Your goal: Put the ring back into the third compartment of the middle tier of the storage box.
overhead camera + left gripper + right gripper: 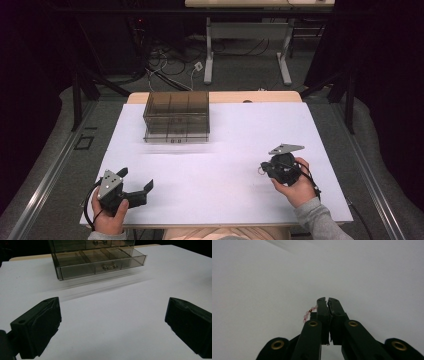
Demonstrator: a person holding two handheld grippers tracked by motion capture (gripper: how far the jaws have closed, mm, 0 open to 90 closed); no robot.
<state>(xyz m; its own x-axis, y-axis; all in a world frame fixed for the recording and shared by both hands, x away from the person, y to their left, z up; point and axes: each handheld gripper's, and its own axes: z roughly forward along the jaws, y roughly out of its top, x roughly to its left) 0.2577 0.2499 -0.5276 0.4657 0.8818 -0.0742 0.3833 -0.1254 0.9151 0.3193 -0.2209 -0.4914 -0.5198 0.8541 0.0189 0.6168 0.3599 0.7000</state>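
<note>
right tongs (327, 300) clamped on a pink bead bracelet (308, 314)

left tongs (112, 322) stand wide apart, holding nothing, low over the white counter (225, 170); the bracelet hangs at the right tips, well apart from the smoky drawer box (176, 116), whose bottom drawer is pulled out.

A lab or recording room rather than a home; black curtains (30, 75) close it in on both sides; loose cables (170, 62) sprawl over the grey floor (240, 75); a white-topped desk (225, 150) stands alone as a cleared work surface; a second bench on metal legs (247, 37) stands behind.
</note>
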